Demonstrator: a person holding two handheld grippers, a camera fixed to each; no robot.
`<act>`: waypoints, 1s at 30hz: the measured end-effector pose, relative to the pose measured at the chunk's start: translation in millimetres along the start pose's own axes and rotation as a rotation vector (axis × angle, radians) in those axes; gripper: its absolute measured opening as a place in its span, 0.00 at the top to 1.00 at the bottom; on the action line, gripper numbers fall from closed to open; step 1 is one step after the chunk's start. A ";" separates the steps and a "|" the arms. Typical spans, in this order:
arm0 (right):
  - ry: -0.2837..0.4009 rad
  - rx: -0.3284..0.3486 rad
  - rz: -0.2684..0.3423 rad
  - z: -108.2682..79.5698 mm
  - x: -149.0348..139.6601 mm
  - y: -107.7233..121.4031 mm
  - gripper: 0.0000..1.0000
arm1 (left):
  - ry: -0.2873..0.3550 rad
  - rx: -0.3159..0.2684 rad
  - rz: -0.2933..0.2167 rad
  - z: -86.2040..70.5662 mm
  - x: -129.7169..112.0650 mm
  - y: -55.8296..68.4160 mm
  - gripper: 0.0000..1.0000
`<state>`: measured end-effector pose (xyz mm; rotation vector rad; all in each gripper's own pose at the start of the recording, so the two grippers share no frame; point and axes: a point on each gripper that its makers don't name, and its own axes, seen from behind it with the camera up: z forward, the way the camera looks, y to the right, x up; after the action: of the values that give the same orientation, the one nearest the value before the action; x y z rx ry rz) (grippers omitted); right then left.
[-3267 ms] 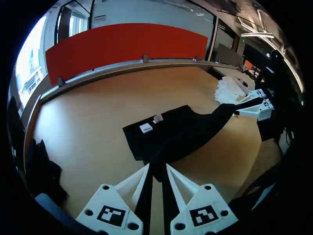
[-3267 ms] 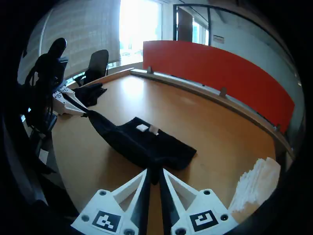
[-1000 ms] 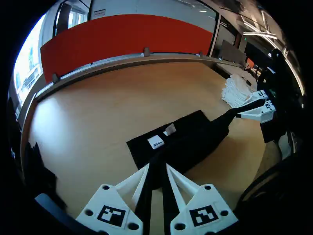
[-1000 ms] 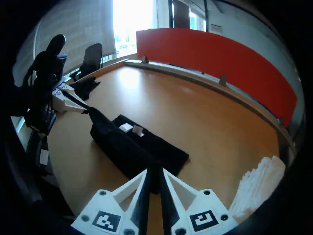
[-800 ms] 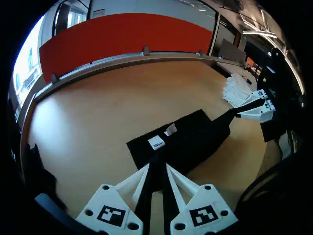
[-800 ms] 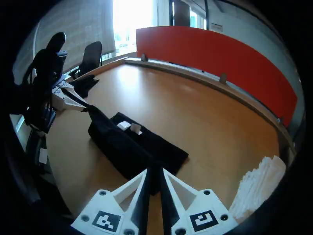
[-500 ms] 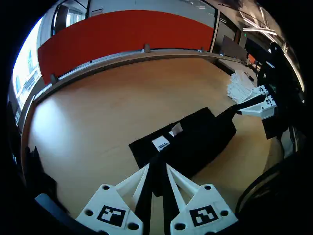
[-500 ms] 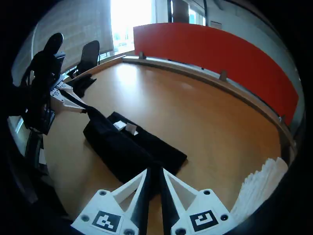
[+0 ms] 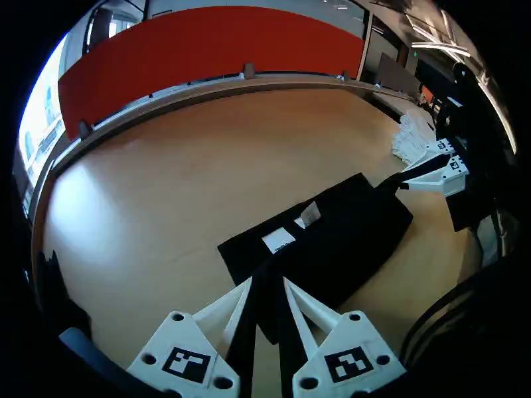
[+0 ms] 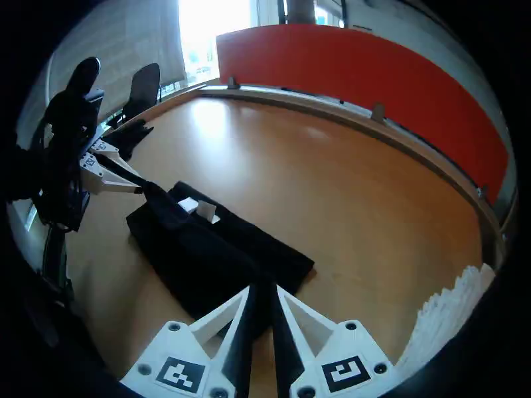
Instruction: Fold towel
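A black towel (image 9: 332, 232) lies partly on the wooden table (image 9: 166, 179), with two white tags (image 9: 279, 239) showing on its lower layer. My left gripper (image 9: 267, 298) is shut on one near corner of the towel. My right gripper (image 10: 261, 298) is shut on the other near corner, and the towel (image 10: 199, 252) stretches between the two. In the left gripper view the right gripper (image 9: 405, 180) pinches the far corner; in the right gripper view the left gripper (image 10: 136, 188) does the same. The held edge hangs a little above the lower layer.
A red partition (image 9: 212, 46) runs along the table's far edge. A stack of white towels (image 10: 458, 298) sits at the right, also seen as white towels (image 9: 411, 136). Office chairs (image 10: 143, 86) and a dark cloth pile (image 10: 126, 136) stand at the left end.
Both grippers have carried the held towel edge forward over the lower layer. The towel now spreads wider and flatter, and the tags are closer to the held edge.
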<state>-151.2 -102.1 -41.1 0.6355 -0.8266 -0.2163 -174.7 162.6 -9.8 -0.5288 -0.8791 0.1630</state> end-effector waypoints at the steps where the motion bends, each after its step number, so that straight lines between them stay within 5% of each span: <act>1: -0.003 -0.001 0.003 1.4 -1.1 0.5 0.86 | -0.002 0.000 0.001 2.1 -0.9 -0.4 0.82; 20: -0.041 -0.013 0.013 25.4 -11.0 13.3 0.82 | -0.032 0.041 0.030 27.6 -7.5 -15.7 0.78; 30: -0.051 -0.061 0.007 35.3 -15.7 28.9 0.47 | -0.033 0.079 0.074 36.6 -6.8 -25.5 0.67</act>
<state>-189.7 -88.1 -15.5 0.5722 -0.8677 -0.2514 -209.1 152.0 17.4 -0.4864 -0.8821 0.2731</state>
